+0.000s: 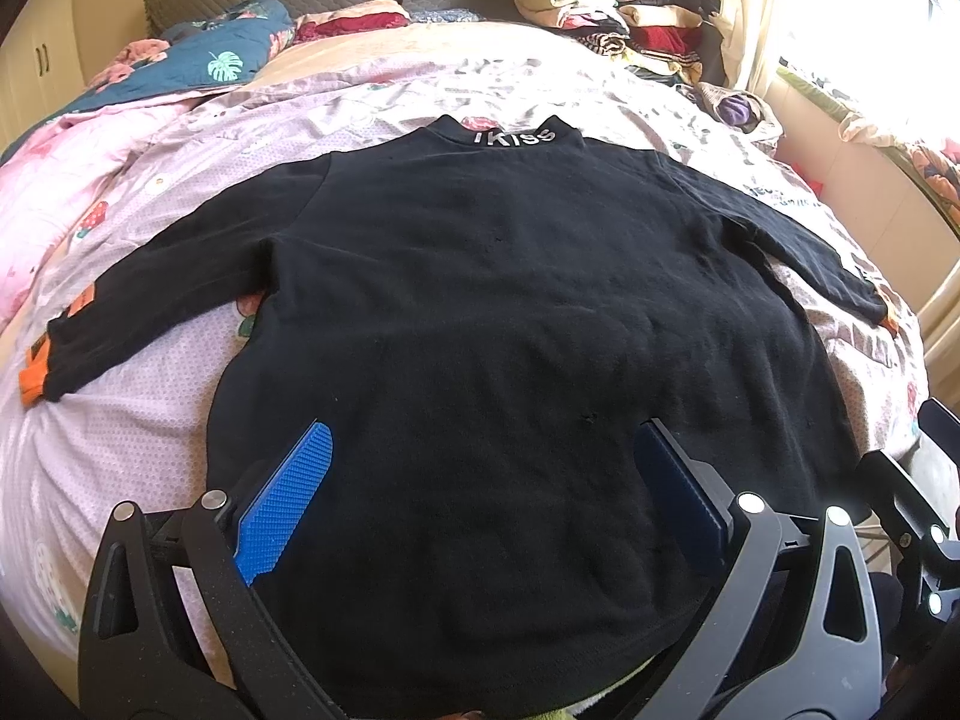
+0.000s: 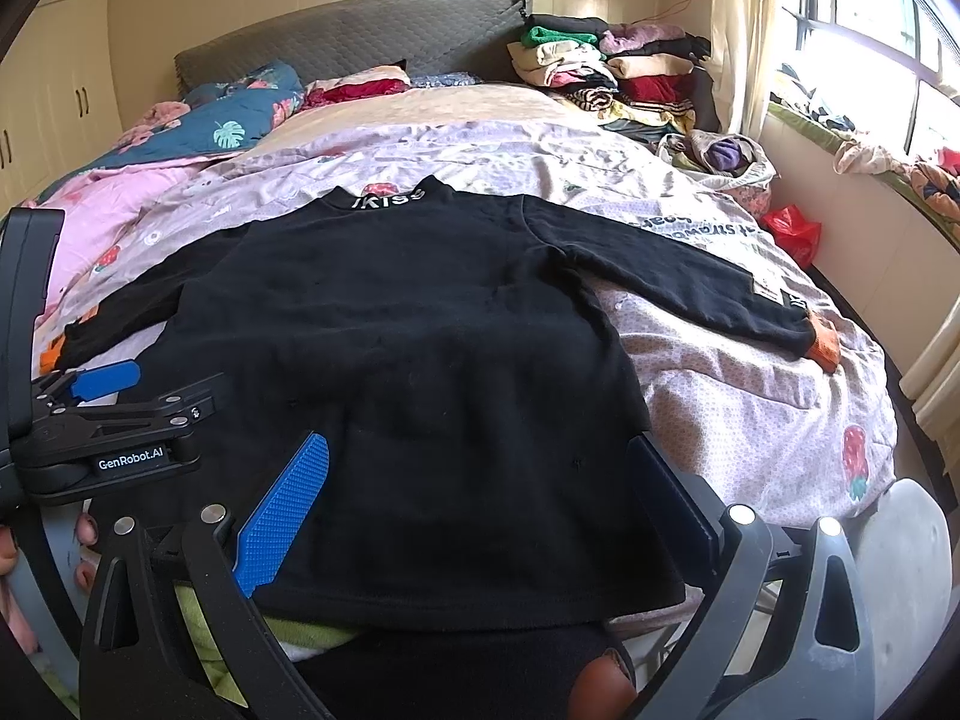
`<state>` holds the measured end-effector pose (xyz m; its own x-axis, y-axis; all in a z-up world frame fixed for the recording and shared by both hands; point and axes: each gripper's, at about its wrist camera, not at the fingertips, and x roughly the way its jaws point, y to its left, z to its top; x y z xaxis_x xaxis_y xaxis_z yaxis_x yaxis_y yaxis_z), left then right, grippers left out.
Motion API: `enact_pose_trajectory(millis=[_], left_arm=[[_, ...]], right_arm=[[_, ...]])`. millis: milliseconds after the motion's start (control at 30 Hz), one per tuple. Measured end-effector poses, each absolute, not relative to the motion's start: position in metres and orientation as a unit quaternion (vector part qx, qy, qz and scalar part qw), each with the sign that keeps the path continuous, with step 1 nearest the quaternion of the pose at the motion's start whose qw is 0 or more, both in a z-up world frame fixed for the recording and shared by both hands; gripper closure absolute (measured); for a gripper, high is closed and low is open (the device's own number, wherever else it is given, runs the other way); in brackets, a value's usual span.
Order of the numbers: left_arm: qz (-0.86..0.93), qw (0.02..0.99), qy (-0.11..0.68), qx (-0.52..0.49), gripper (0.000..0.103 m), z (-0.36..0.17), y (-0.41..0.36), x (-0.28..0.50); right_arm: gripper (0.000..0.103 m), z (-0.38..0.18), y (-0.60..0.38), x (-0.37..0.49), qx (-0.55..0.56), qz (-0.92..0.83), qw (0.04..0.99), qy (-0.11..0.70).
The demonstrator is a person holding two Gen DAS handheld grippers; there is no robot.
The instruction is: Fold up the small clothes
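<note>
Black top [image 1: 480, 300] lies flat, spread across the middle of both frames on the pink printed bedspread [image 1: 120, 450], collar with white lettering [image 1: 515, 137] toward the top, hem toward the bottom edge. Both sleeves are out to the sides: left sleeve [image 1: 156, 294] ends in an orange cuff at left centre of the left wrist view, right sleeve [image 2: 690, 276] runs to an orange cuff at right centre of the right wrist view. No fold visible yet, so I'd call this laid out and smoothed, folding itself not started. Left gripper [image 1: 480, 492] is spread wide over the hem area at bottom centre, nothing between the blue pads. Right gripper [image 2: 480, 498] is likewise spread wide, empty, over the lower body of the garment. What's left, by my read: sleeves in, sides in, then hem up to collar. Stack of folded clothes [image 1: 612, 6] sits upper right by the headboard, probably where it ends up.
</note>
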<state>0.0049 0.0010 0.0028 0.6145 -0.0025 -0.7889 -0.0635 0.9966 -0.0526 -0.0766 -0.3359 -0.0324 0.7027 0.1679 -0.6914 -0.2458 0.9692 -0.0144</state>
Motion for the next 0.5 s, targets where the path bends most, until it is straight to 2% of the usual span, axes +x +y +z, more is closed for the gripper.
enact_pose_trajectory(millis=[500], left_arm=[[0.021, 0.895, 0.443, -0.042, 0.008, 0.002, 0.008, 0.023]], right_arm=[[0.004, -0.024, -0.335, -0.054, -0.041, 0.112, 0.921, 0.370]])
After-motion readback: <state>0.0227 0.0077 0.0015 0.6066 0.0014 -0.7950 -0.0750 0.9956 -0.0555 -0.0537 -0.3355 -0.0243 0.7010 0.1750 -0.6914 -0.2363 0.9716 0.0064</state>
